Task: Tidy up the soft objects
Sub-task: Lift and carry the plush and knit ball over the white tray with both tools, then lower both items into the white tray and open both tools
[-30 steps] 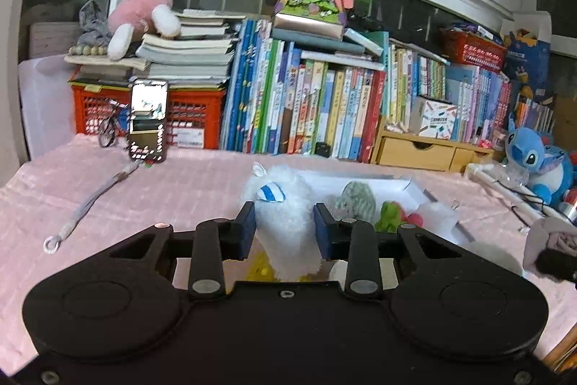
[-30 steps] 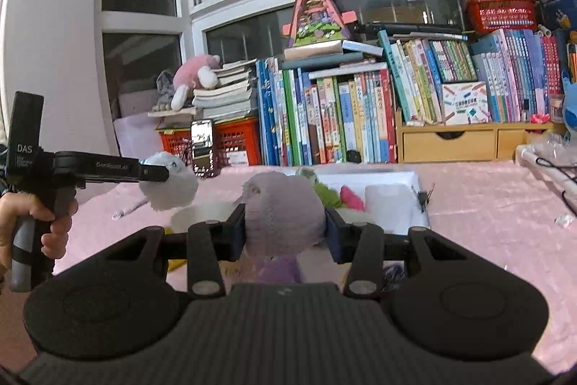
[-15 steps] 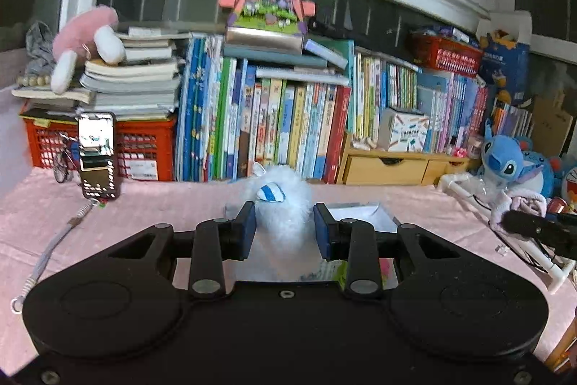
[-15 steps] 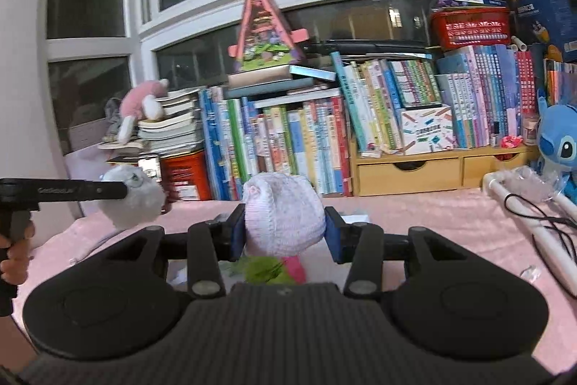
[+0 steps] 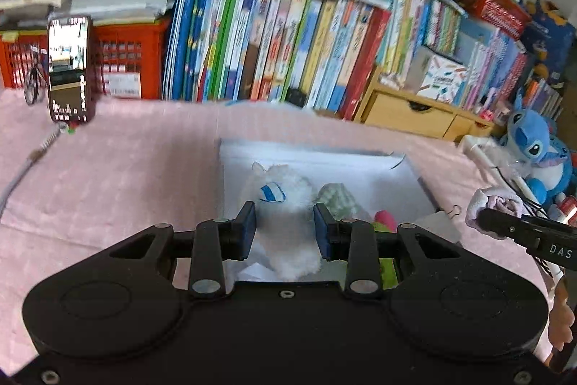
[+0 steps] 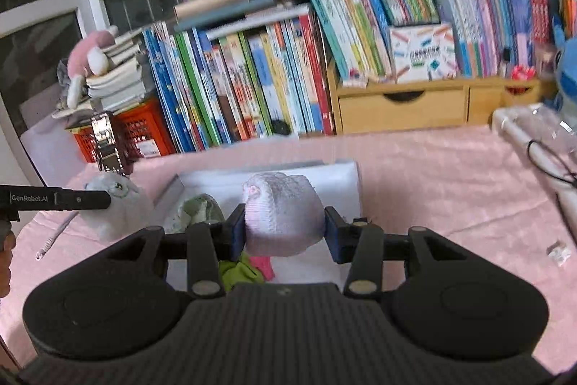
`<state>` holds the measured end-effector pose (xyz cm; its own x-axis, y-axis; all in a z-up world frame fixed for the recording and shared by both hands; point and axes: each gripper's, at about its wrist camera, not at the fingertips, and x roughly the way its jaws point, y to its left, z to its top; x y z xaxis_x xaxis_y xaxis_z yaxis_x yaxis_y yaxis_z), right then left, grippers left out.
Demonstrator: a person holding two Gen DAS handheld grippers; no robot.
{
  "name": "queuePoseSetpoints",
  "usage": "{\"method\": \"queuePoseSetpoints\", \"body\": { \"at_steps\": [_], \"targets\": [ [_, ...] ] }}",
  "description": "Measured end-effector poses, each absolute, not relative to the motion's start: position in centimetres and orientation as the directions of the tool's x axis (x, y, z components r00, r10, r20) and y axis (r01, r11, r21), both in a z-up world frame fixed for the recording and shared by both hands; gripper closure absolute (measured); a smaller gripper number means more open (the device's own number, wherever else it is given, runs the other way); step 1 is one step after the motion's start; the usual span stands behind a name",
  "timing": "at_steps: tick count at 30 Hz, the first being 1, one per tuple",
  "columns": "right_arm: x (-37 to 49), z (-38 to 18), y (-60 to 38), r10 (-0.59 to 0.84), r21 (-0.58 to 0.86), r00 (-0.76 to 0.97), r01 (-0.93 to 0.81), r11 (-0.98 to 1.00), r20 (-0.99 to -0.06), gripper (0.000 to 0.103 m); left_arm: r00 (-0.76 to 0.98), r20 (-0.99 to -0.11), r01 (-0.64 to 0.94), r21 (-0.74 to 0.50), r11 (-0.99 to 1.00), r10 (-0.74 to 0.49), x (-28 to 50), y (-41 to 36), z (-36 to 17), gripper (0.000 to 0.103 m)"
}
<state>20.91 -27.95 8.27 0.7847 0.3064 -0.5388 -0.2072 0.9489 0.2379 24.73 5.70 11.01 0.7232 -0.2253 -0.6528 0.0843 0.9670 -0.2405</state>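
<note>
The left tool (image 5: pixel 285 230) is clamped on a white plush (image 5: pixel 285 204), the right tool (image 6: pixel 285 230) on a rolled pinkish cloth (image 6: pixel 283 213). Both are held over the white box (image 5: pixel 360 168) mid-counter, likely for dropping in.

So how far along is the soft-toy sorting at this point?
Done: a green toy and a pink one already lie in the white box.
In hand: the left gripper clamps a white fluffy toy, the right gripper a pale knitted toy, both over the box.
Left: releasing both.
</note>
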Motion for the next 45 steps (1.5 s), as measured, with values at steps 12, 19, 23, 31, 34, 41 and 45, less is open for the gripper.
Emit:
{"method": "queuePoseSetpoints", "body": {
  "at_steps": [12,19,23,31,34,41,45],
  "targets": [
    [26.6,7.7,-25.3,0.261,0.139,0.717,-0.226,0.964,-0.647,0.053,0.647,-0.731,0.054,-0.242,0.969,-0.219,28.3,5.6,8.8,0.071],
    [29.4,6.3,-23.8,0.225,0.073,0.658,-0.252,0.965,-0.719,0.053,0.622,-0.754,0.054,-0.227,0.972,-0.210,28.9,5.6,7.9,0.071],
    [30.2,5.7,-22.9,0.220,0.061,0.631,-0.264,0.963,-0.744,0.053,0.618,-0.757,0.059,-0.226,0.972,-0.214,28.9,5.5,7.5,0.071],
    [31.7,4.6,-21.8,0.194,0.040,0.583,-0.267,0.963,-0.789,0.053,0.617,-0.757,0.074,-0.216,0.974,-0.214,29.0,5.2,7.2,0.070],
    [32.2,4.1,-21.5,0.178,0.029,0.561,-0.264,0.964,-0.809,0.053,0.617,-0.757,0.080,-0.212,0.974,-0.216,29.0,5.2,7.2,0.070],
    [32.3,3.6,-21.3,0.183,0.043,0.541,-0.261,0.965,-0.821,0.051,0.617,-0.756,0.090,-0.208,0.974,-0.218,28.9,5.1,7.2,0.069],
    [32.4,3.5,-21.3,0.184,0.049,0.534,-0.257,0.965,-0.825,0.049,0.615,-0.758,0.089,-0.206,0.974,-0.217,28.9,5.1,7.1,0.068]
  ]
}}
